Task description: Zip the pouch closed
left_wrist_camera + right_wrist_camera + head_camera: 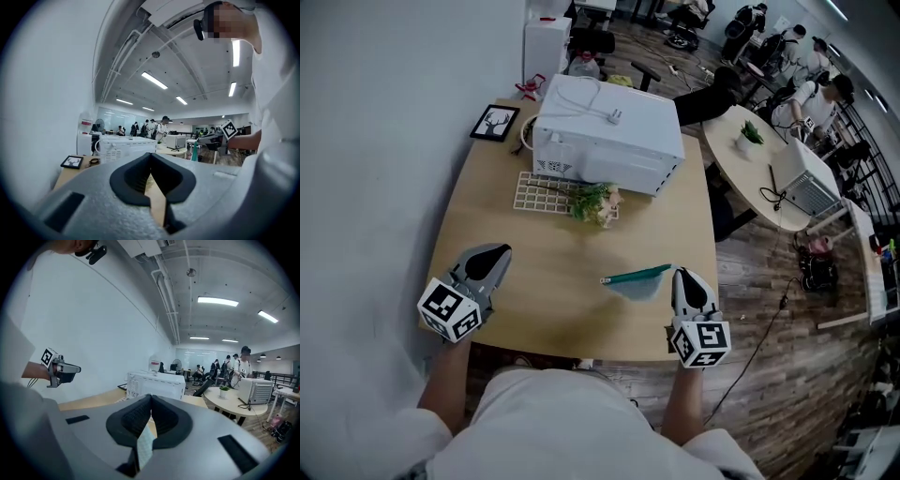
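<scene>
The pouch [639,284] is near the 4 o'clock edge of the wooden counter [534,253]. It is a pale, see-through pouch with a teal zip strip along its upper edge. I cannot tell if the zip is closed or not.

The right gripper [682,274] is at 3 o'clock of the pouch and meets its right end. In the right gripper view the jaws are pressed together, and a thin pale strip of the pouch [145,446] is caught between them. So the right gripper [151,408] is gripping the pouch.

The left gripper [495,253] is at 9 o'clock of the pouch, well apart from it, over the left side of the counter. In the left gripper view its jaws are closed on each other and nothing is between them; only the wood of the counter shows through the slit below. The left gripper [151,173] is empty.

On the 12 o'clock side of the counter stands a white box-shaped appliance [609,131]. A small framed picture [495,123] lies at 10 o'clock of it. A white grid rack [542,192] lies just in front of the appliance, and a small bunch of plant [595,202] is at the right end of the rack.
</scene>
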A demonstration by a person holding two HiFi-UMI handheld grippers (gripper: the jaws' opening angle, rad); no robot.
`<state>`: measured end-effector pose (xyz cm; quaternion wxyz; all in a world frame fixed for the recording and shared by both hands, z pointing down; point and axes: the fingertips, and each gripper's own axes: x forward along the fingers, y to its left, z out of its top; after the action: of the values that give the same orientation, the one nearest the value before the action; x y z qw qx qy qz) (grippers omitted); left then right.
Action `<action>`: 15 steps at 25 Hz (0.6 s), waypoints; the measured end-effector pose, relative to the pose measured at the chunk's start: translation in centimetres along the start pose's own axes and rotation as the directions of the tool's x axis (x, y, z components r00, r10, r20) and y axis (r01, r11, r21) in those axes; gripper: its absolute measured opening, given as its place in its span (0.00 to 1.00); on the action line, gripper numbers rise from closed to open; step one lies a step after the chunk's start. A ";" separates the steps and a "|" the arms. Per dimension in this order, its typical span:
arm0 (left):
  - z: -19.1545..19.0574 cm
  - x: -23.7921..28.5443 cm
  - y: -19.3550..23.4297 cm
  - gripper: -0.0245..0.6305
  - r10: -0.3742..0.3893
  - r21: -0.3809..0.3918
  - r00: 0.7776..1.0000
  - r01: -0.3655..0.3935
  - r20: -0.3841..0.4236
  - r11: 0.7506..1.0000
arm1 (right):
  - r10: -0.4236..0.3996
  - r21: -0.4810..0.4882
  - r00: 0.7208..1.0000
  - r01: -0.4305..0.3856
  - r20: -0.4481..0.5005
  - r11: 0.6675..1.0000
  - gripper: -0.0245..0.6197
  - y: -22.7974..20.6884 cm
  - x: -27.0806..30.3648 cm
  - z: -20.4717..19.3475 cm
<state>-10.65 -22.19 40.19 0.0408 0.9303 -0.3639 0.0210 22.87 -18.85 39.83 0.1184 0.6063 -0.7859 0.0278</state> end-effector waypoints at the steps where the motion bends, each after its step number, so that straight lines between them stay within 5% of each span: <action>1: 0.4 -0.4 0.3 0.06 0.016 0.010 1.000 -0.017 0.008 1.000 | 0.000 0.012 1.000 0.000 0.006 1.000 0.04 0.0 0.0 0.2; 10: 4.0 -5.3 4.1 0.06 0.227 0.023 0.968 -0.231 0.108 0.973 | -0.043 0.116 0.996 0.035 0.072 0.993 0.05 -1.1 -1.5 2.8; 15: 3.3 -6.4 4.1 0.06 0.272 0.006 0.955 -0.274 0.120 0.962 | -0.071 0.131 0.992 0.057 0.103 0.990 0.05 -1.6 -2.5 4.0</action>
<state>-18.14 -21.20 36.67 0.0057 0.8712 -0.4903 -0.0244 24.40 -17.66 35.26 0.0377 0.6383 -0.7678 0.0418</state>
